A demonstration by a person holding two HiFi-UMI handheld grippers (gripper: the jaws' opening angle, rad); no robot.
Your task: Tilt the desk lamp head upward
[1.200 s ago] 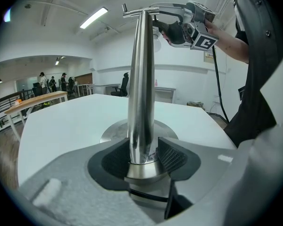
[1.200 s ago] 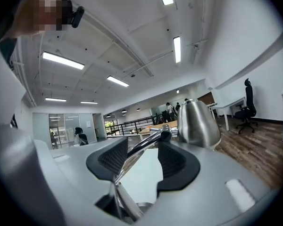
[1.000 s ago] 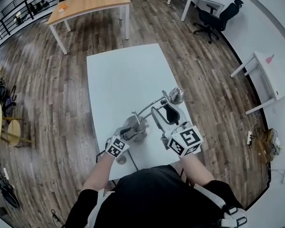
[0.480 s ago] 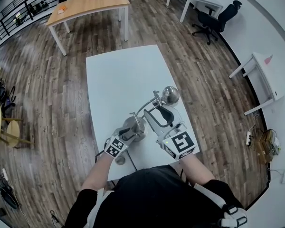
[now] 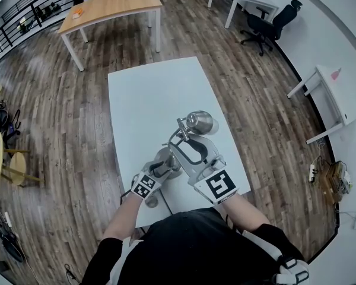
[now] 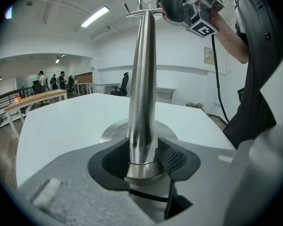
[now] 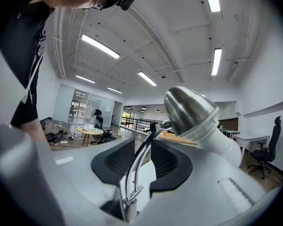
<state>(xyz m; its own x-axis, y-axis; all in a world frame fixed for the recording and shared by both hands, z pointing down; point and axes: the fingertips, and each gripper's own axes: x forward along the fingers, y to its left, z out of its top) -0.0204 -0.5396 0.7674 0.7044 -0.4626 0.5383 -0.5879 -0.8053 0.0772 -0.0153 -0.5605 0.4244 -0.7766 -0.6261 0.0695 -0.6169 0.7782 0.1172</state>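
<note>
A person at a white table [image 5: 148, 94] works on a chrome desk lamp [image 5: 166, 158] with two hand-held grippers. The left gripper [image 6: 141, 157] is pinched on the lamp's upright post [image 6: 142, 79], low down. The round base [image 6: 111, 132] lies flat just beyond its jaws. The right gripper [image 7: 141, 161] is higher up and points level. The thin twin-rod arm [image 7: 134, 173] runs between its jaws, which have just been closing, though gaps still show beside the rods. The lamp head [image 7: 191, 112] sits just past those jaw tips, to their right.
</note>
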